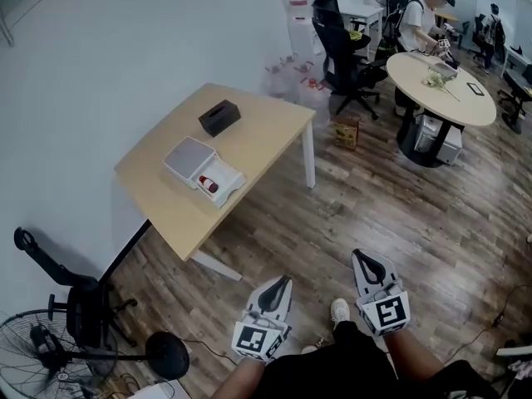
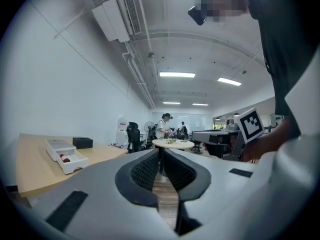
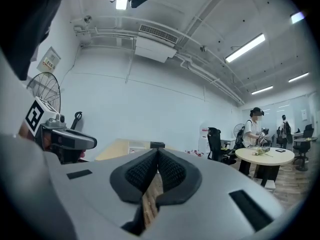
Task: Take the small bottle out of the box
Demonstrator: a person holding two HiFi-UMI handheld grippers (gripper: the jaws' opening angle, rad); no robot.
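Jaws closed and empty, the left gripper (image 1: 279, 284) and right gripper (image 1: 363, 260) are held level, seemingly for approaching the box (image 1: 188, 158) holding the small bottle (image 1: 208, 184), well apart.

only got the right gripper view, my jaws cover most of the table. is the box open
Observer: Yes. In the head view the white box lies open on the table.
Operator: bottle in it
Observer: The small bottle with a red end lies in the half nearer the table's edge.
Operator: left gripper free
Observer: Its own view shows the left gripper shut with nothing between the jaws.
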